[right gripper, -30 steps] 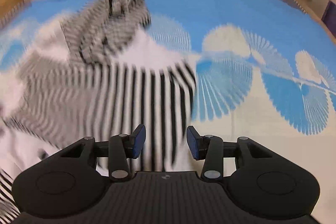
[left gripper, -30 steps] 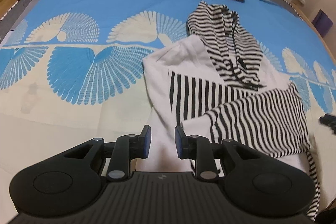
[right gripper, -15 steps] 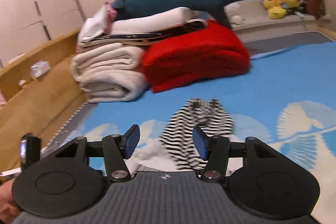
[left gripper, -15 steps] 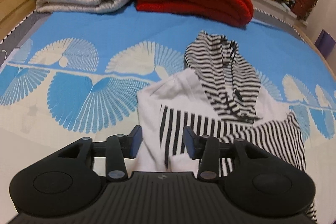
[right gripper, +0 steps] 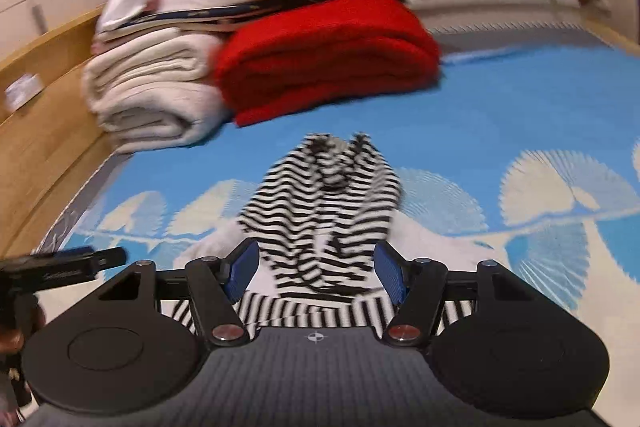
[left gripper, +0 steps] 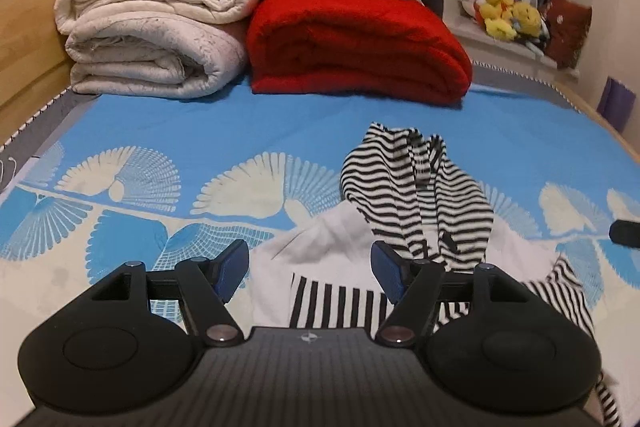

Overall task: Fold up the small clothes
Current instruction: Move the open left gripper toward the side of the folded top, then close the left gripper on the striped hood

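Observation:
A small white hoodie [left gripper: 320, 247] with black-and-white striped hood [left gripper: 416, 187] and striped sleeves lies partly folded on the blue patterned bed cover [left gripper: 240, 131]. My left gripper [left gripper: 310, 271] hovers over the hoodie's near white part, its jaws opening with nothing between them. In the right wrist view the same hoodie [right gripper: 328, 195] lies ahead, blurred by motion. My right gripper [right gripper: 316, 271] hangs above its striped part, jaws opening and empty. The left gripper's tip [right gripper: 68, 263] shows at the left edge there; the right gripper's tip [left gripper: 626, 233] shows at the right edge of the left wrist view.
Folded cream blankets [left gripper: 152, 39] and a folded red blanket [left gripper: 356, 43] are stacked at the bed's far end, with more bedding and a dark plush on top. A wooden bed frame [right gripper: 36, 115] runs along the left. Yellow plush toys [left gripper: 504, 15] sit on a ledge beyond.
Both grippers have opened wider and lifted away from the hoodie. Both views have tilted up, so the blanket stack now shows. The hoodie stays on the bed.

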Demonstrator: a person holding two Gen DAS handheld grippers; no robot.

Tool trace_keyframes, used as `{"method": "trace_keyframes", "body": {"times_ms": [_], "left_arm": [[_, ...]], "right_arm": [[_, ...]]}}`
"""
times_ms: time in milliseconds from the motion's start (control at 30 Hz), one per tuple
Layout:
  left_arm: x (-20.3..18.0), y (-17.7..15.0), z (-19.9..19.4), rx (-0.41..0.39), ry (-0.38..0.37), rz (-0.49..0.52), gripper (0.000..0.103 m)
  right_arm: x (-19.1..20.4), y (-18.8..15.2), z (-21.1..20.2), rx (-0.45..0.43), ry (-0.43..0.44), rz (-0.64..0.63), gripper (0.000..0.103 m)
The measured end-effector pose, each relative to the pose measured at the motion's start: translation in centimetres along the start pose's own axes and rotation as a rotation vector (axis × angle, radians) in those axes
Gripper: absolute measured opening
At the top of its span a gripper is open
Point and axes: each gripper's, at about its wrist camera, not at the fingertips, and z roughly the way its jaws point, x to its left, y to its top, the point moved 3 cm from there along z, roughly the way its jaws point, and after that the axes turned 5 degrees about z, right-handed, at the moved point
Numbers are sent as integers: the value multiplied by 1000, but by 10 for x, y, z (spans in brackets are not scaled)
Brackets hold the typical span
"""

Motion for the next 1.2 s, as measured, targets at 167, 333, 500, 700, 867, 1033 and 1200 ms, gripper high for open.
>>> {"method": "trace_keyframes", "body": {"times_ms": [167,333,500,700,867,1033,1200], "left_arm": [[-4,-3,6,-10,18,20,72],[-5,-13,18,44,23,26,54],[-8,-17,17,80,17,67,26],[-7,15,28,106,-25,15,7],[-16,60,67,102,-80,-90,7],[-45,87,128,134,-133,-147,7],[-60,101,200,178,-108,-234,9]], "right_arm": [[-19,0,-3,-5,-52,61,65],[-29,5,-13,-30,-78,49,64],[-43,2,-17,-33,-122,24,54],[-62,8,-26,-27,-138,77,8],[-74,15,-31,-33,-122,137,8],[-80,8,-19,39,-105,168,9],[-85,11,-12,66,-98,219,9]]}}
